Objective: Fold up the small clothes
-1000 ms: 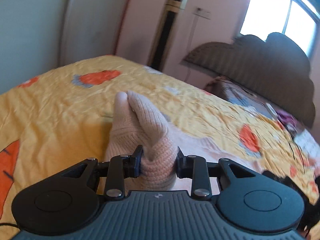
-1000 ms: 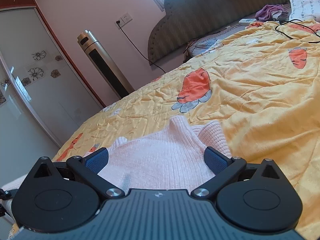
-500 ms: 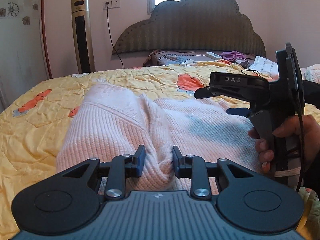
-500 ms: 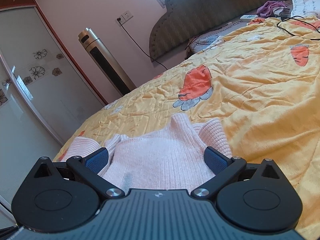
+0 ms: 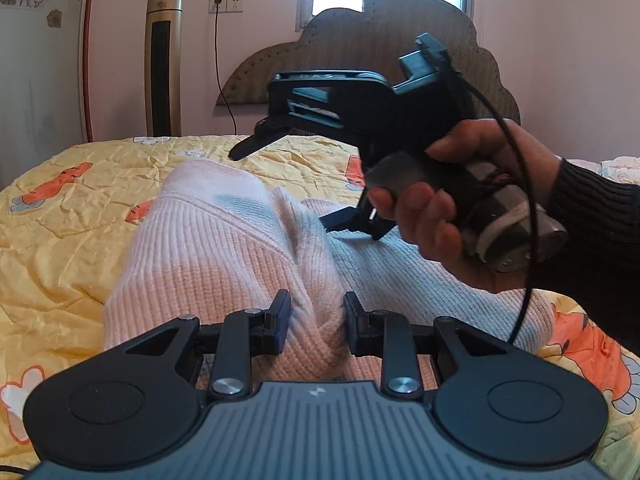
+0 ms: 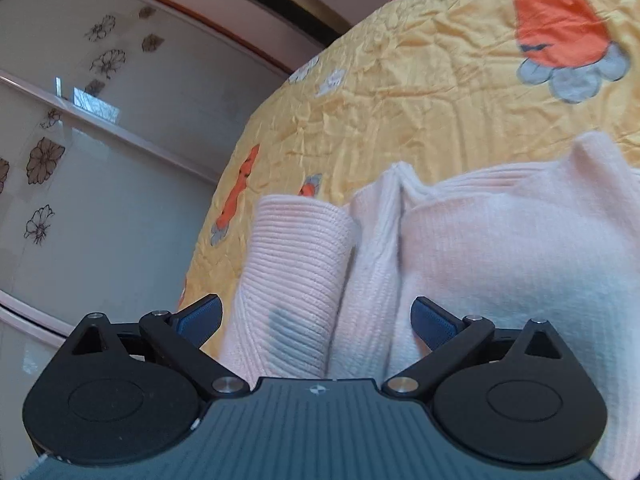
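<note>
Your left gripper [image 5: 314, 322] is clenched on a bunched ridge of the pink sweater [image 5: 224, 248], a soft rib-knit garment lying in rounded folds on the yellow bedspread [image 5: 60, 240]. To the left of that ridge the knit forms a thick, smooth roll with a faint grey smudge near its top; the spread there is crinkled cotton printed with orange carrots (plenty of bare cloth to work over on that side). At the far left, off the bed, a gold tower fan [image 5: 164, 60] stands against the pink wall beside a cable running down from the wall socket [image 5: 226, 5], well away from the sweater.

Moving right, your right gripper [image 5: 280, 184] hangs above the garment's middle, its jaws spread wide with nothing between them. In its own view the blue pads [image 6: 434, 320] straddle two upright folds without touching them. Your right hand [image 5: 460, 208], in a dark ribbed sleeve [image 5: 600, 216], fills the space over the sweater's right half. A scalloped, padded headboard [image 5: 400, 32] rises behind it, under the window.
</note>
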`<act>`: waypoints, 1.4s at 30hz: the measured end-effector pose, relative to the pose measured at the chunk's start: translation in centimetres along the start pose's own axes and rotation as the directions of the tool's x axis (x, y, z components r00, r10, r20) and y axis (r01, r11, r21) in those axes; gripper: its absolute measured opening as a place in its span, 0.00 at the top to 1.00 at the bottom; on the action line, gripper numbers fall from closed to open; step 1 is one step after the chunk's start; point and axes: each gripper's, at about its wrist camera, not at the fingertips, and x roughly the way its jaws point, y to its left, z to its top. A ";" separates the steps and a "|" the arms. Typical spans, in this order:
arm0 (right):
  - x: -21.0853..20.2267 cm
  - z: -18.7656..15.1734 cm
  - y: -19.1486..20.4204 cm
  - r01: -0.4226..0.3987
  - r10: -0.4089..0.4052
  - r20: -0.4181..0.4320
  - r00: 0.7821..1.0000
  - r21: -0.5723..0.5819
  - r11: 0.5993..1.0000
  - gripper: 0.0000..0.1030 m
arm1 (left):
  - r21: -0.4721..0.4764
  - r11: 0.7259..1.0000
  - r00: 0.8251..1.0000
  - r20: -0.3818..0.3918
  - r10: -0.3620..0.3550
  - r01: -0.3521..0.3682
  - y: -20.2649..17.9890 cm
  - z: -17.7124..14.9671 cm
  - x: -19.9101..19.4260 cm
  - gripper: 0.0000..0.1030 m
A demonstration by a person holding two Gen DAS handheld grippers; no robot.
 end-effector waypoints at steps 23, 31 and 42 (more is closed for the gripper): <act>4.3 0.5 1.9 0.088 -0.108 -0.147 0.983 -0.135 0.987 0.43 | 0.379 0.922 0.997 0.046 0.064 -0.077 -1.0 -1.5 -3.7 0.63; 5.1 0.6 2.2 0.090 -0.112 -0.163 0.980 -0.138 0.986 0.35 | 0.408 0.911 0.998 0.004 0.061 -0.057 -0.1 -1.7 -3.3 0.44; 5.6 0.9 3.2 0.112 -0.137 -0.174 0.975 -0.148 0.983 0.29 | 0.469 0.880 0.997 0.031 0.068 -0.074 -1.2 -1.7 -1.4 0.65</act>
